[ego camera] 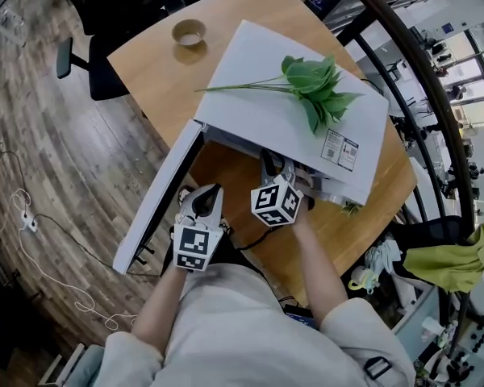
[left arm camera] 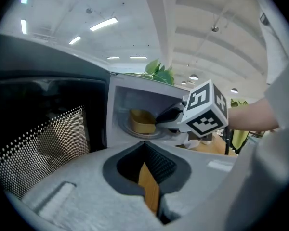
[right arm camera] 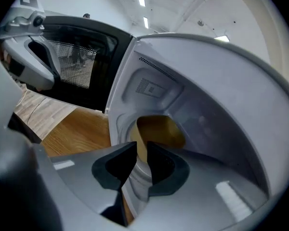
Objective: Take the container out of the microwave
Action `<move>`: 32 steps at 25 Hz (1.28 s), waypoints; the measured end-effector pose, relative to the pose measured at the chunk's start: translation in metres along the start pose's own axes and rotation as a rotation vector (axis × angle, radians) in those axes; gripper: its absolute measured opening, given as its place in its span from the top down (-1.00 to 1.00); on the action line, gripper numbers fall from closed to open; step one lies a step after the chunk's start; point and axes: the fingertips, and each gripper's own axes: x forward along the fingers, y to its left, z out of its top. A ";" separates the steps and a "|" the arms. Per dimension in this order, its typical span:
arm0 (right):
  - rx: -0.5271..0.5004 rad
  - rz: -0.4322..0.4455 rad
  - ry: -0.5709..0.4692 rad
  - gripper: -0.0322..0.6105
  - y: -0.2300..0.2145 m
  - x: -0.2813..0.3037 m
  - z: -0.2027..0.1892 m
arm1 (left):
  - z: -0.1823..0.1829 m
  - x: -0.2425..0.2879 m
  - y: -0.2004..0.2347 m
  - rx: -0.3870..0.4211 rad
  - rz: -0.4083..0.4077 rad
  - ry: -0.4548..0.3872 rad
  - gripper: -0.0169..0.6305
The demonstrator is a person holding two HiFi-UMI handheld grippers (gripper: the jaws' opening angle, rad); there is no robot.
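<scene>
The white microwave (ego camera: 254, 63) stands on a wooden table with its door (ego camera: 157, 204) swung open to the left. Inside, a tan container (left arm camera: 140, 121) sits on the turntable, and in the right gripper view the container (right arm camera: 164, 131) lies straight ahead. My right gripper (ego camera: 274, 170) reaches into the cavity. Its jaws stand narrowly apart with the container's near rim between the pads, so the right gripper (right arm camera: 140, 151) is shut on the rim, as the right gripper (left arm camera: 160, 119) also shows. My left gripper (ego camera: 207, 196) hangs shut and empty outside the opening, by the door (left arm camera: 43, 134).
A green plant sprig (ego camera: 315, 87) lies on top of the microwave. A small bowl (ego camera: 189, 32) sits at the table's far edge, next to a black chair (ego camera: 85, 63). White cables (ego camera: 32, 220) trail over the floor at the left. A green cloth (ego camera: 452, 260) hangs at the right.
</scene>
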 end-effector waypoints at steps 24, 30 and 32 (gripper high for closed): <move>-0.186 0.060 0.113 0.55 0.001 0.047 -0.011 | -0.004 0.001 0.013 -0.010 0.016 0.017 0.94; -0.180 0.071 0.112 0.67 0.002 0.044 -0.009 | -0.004 0.000 0.015 -0.011 0.016 0.020 0.94; -0.172 0.079 0.110 0.71 0.003 0.043 -0.009 | -0.004 0.000 0.014 -0.009 0.015 0.021 0.94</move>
